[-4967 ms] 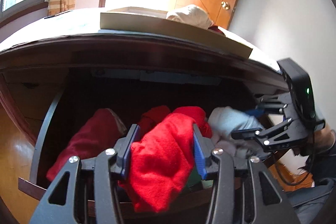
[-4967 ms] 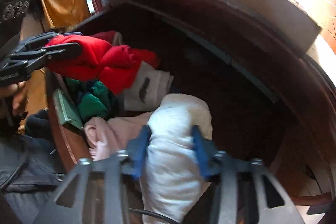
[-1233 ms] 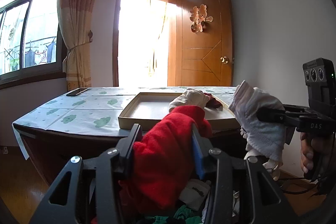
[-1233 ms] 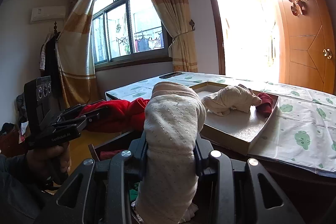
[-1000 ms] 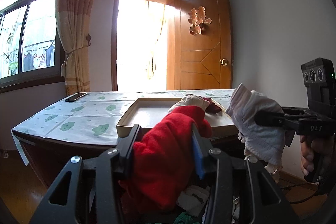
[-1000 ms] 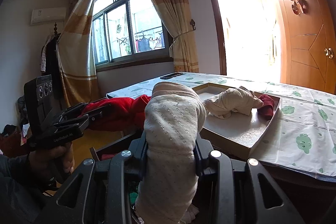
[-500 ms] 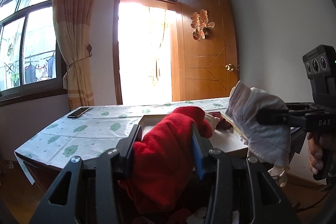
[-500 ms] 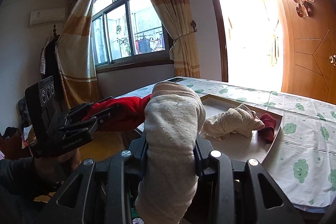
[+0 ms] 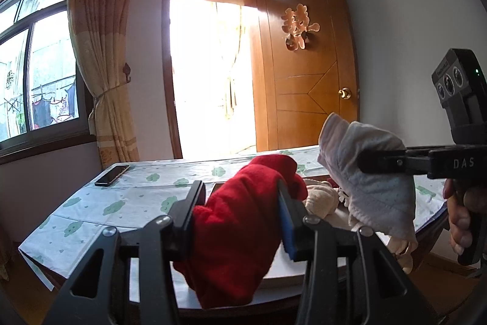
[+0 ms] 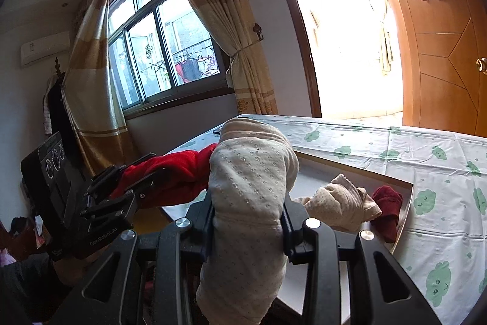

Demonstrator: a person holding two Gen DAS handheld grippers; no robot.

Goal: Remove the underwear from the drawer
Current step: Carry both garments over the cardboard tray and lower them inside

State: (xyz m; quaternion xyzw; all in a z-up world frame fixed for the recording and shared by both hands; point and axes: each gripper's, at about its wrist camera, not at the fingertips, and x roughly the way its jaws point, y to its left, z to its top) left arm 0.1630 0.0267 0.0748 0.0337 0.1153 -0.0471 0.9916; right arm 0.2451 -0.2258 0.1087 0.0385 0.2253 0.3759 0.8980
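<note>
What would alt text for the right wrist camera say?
The right gripper clamps a cream garment above a shallow tray that holds a beige garment and a dark red one. To its left, the left gripper holds a red garment.

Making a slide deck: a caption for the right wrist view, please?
Right claw holds cream underwear above the tray.

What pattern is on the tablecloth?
White tablecloth with scattered green cloud-like prints; clearest in the right wrist view.
</note>
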